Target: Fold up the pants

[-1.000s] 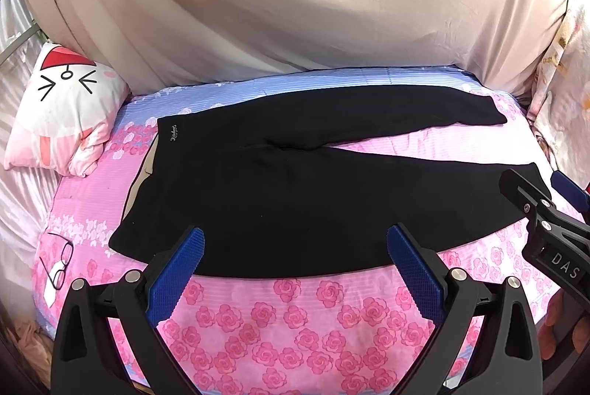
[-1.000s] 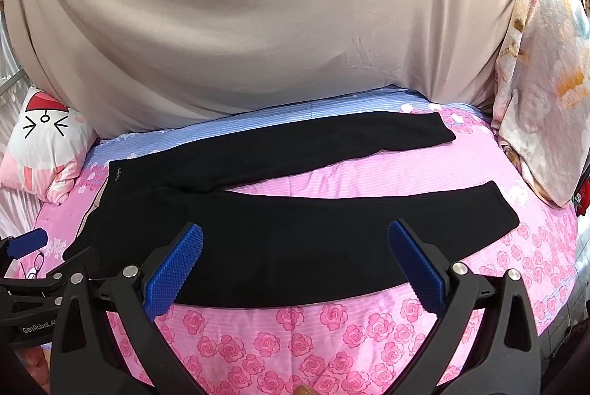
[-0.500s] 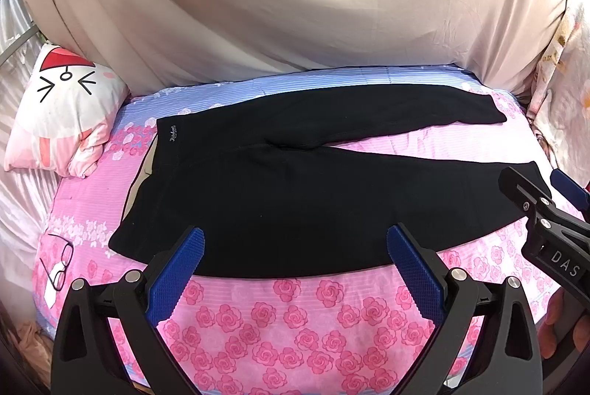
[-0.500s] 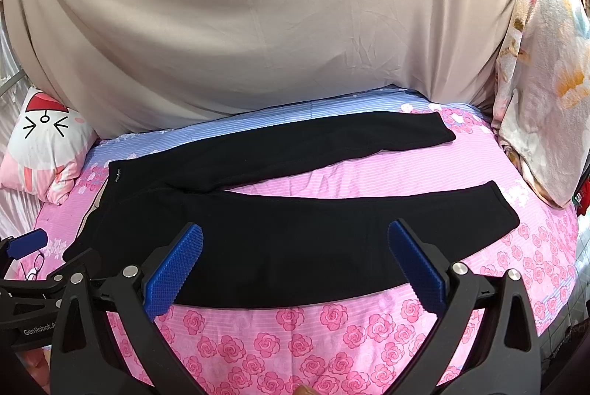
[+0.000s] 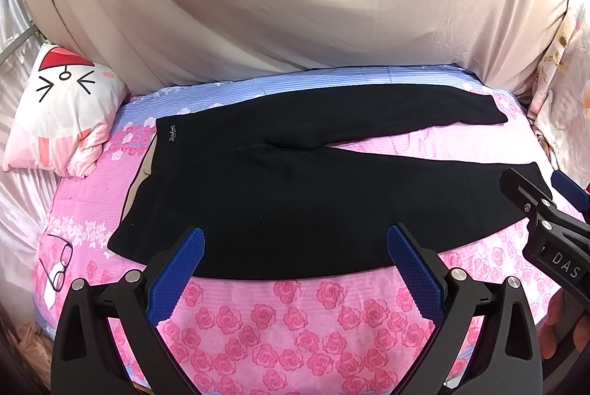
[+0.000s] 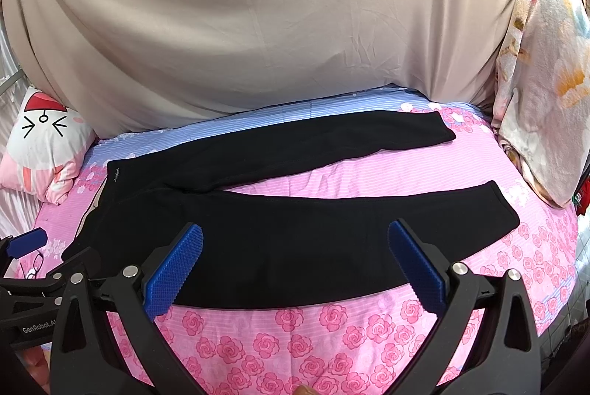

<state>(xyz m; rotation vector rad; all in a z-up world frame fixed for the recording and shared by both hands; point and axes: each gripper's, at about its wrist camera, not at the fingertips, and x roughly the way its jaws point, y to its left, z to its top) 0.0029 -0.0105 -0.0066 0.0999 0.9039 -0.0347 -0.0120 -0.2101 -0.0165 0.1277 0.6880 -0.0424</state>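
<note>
Pink rose-print bed (image 5: 295,321) carries unfolded black pants (image 5: 295,196) ahead of both wide-open, empty tongs, left tongs (image 5: 295,266) and right tongs (image 6: 295,266); folding seems unstarted, next needing a leg grasped.

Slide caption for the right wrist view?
Open right gripper hovers over black pants spread flat, legs apart, on a pink floral bedsheet.

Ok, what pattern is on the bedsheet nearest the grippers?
Pink roses on a pink striped bedsheet, clearest in the right wrist view.

Each black gripper (image 5: 295,247) (image 6: 295,247) has blue textured pads (image 5: 177,275), silver screws.
</note>
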